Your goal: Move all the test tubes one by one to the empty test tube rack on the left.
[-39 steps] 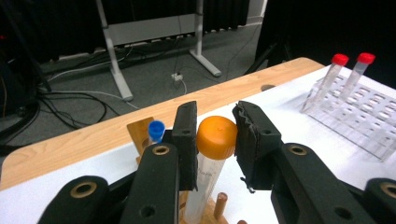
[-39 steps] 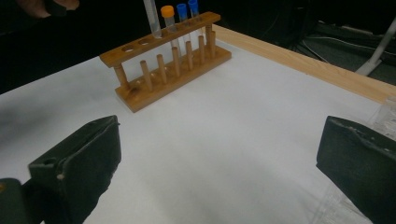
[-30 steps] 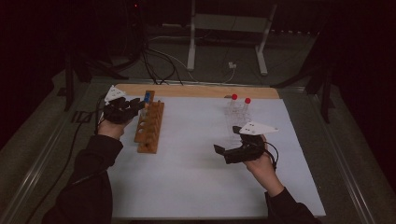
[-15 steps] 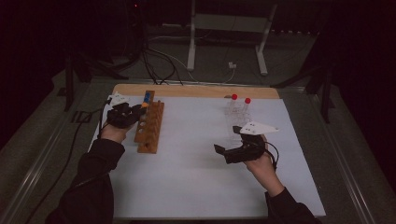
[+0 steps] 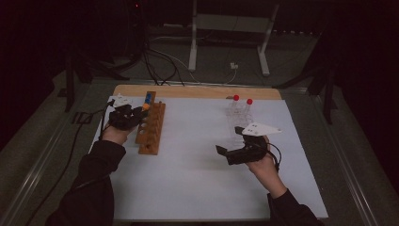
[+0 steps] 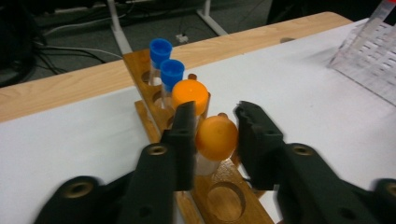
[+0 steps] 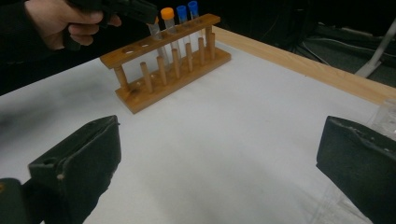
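Left gripper (image 6: 212,133) has shifted nearer along the rack (image 5: 151,128), jaws now pinching an orange-capped tube (image 6: 215,138) seated there; likely lifting next; right gripper (image 5: 233,153) idle, spread wide.

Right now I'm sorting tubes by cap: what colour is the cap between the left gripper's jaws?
Orange cap, clearest in the left gripper view.

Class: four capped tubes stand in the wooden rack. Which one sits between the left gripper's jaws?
The nearer orange-capped tube, tilted between the left gripper jaws. The other orange one and both blue ones stand beyond.
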